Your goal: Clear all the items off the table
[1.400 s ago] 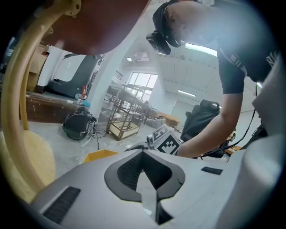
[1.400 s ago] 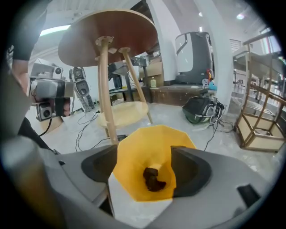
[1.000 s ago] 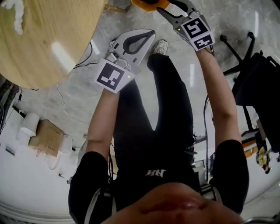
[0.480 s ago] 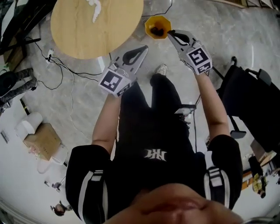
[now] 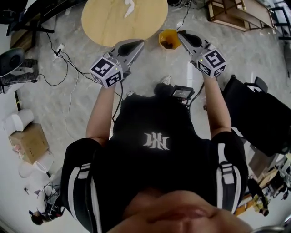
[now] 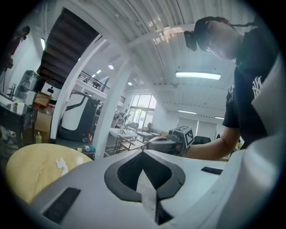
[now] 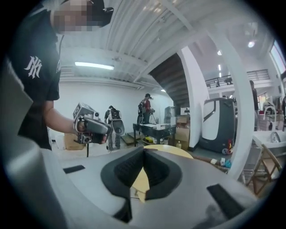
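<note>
My left tongs (image 5: 141, 42) and right tongs (image 5: 180, 34), both pressed together and empty, hang over open floor (image 5: 150, 68) short of the round bench (image 5: 109, 22) rim, with an orange bin (image 5: 169, 39) just beside that rim and the white crumpled scrap (image 5: 129, 7) lying on the bench, well apart from both.

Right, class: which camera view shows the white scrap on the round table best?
The head view: it looks down on the white scrap, clear against the round table. The left gripper view shows it small and side-on at the left. The right gripper view shows only a sliver of tabletop, no scrap.
</note>
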### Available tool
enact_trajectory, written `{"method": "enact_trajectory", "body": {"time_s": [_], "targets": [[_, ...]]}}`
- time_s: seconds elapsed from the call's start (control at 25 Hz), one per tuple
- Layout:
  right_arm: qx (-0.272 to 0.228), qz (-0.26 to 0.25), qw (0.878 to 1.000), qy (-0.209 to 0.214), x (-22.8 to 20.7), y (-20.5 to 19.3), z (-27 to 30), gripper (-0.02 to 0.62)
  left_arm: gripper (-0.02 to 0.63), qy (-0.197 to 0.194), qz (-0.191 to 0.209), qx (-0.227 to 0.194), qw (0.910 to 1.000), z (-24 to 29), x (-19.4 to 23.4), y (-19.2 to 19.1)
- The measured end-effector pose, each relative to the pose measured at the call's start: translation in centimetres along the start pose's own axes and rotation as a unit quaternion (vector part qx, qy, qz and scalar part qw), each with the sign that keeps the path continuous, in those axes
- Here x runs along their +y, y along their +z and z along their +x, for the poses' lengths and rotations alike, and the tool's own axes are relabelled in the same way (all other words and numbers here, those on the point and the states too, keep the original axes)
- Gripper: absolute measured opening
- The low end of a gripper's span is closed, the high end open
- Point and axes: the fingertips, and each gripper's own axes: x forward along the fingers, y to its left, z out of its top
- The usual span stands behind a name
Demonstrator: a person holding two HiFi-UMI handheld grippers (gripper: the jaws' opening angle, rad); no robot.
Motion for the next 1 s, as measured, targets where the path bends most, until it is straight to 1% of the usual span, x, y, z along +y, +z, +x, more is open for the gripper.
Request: {"method": "enact_trajectory", "body": {"time_s": [0.08, 0.24, 0.32, 0.4, 0.56, 0.64, 0.76, 0.84, 1.0], "targets": [[-0.014, -0.012, 1.0, -0.001, 2.6, 2.3, 0.0, -0.002, 0.012, -0.006, 0.005, 0.01, 0.9999, -2.7, -0.4, 0.2], [-0.036, -0.026, 0.999, -0.004, 8.6, 6.2, 0.5, 0.0, 0.012, -0.022, 0.018, 0.01, 0.9996, -8.8, -1.5, 0.8], [-0.048, -0.024, 0.999, -0.006, 11.8, 7.5, 0.9, 0.0, 0.012, -0.028, 0.024, 0.009, 0.9993, -12.1, -2.0, 1.0], [-0.058, -0.014, 0.998, -0.005, 14.8, 8.3, 1.6, -0.002, 0.012, -0.031, 0.022, 0.005, 0.9993, -15.3, -2.0, 1.0], [-0.05, -0.003, 0.999, 0.004, 20.6, 8.4, 3.3, 0.0, 0.012, -0.034, 0.01, -0.006, 0.9994, -20.6, -2.6, 0.3], [-0.042, 0.002, 0.999, 0.01, 22.7, 8.2, 4.2, 0.0, 0.012, -0.036, 0.006, -0.012, 0.9993, -22.6, -2.9, -0.2], [-0.027, 0.006, 0.999, 0.017, 25.6, 8.0, 5.6, 0.0, 0.012, -0.033, -0.004, -0.025, 0.9991, -25.3, -3.1, -0.7], [-0.013, 0.003, 1.0, 0.019, 27.5, 7.7, 6.1, 0.0, 0.012, -0.033, -0.02, -0.034, 0.9987, -26.8, -3.6, -1.2], [-0.001, 0.007, 1.0, 0.017, 29.4, 7.5, 6.7, 0.0, 0.012, -0.05, -0.045, -0.031, 0.9973, -27.9, -4.5, -2.7]]}}
